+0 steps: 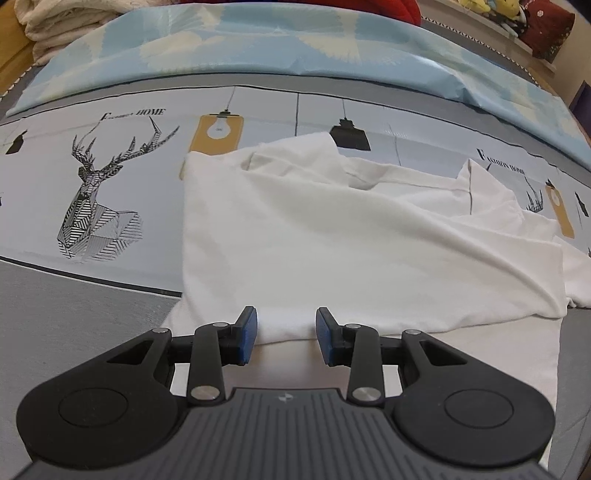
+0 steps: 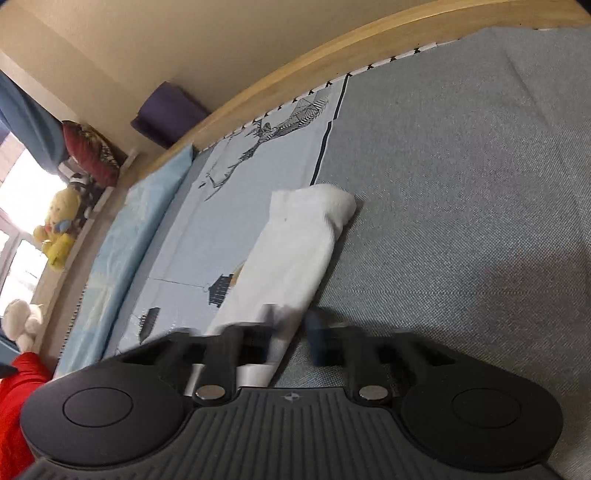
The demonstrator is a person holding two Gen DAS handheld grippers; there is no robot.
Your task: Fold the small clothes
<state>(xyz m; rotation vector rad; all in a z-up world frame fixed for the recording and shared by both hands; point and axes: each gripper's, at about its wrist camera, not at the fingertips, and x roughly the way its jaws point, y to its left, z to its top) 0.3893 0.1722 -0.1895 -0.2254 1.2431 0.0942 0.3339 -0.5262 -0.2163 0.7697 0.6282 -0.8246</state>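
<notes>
The left gripper (image 1: 286, 332) is hanging right over the near edge of the white shirt (image 1: 351, 240); its two blue pads (image 1: 248, 332) are standing a little way apart, and the folded edge of the shirt is sitting in the gap between them; the pads are not squeezing it. The shirt is lying spread out on the grey sheet (image 1: 74, 314), partly folded, with one side flipped over on top. To the left of the shirt a deer picture (image 1: 99, 199) is showing on the sheet; just behind the shirt a yellow lamp picture (image 1: 218, 133) and a black lamp picture (image 1: 349, 136) are peeking out. Farther behind the shirt a blue blanket (image 1: 258, 48) is stretching across the bed; behind that, far off to the left, a cream pile of cloth (image 1: 55, 22) is sitting.

The right gripper (image 2: 291, 328) is looking blurry, so its fingers are hard to see; they are pinching shut on the near end of the shirt, which from here is looking like a long, thin, folded strip running away over the sheet. Far past the shirt a wooden bed rail (image 2: 295, 66) is curving along; a yellow soft toy (image 2: 57, 229) is sitting beyond the rail, well away to the left of the shirt.
</notes>
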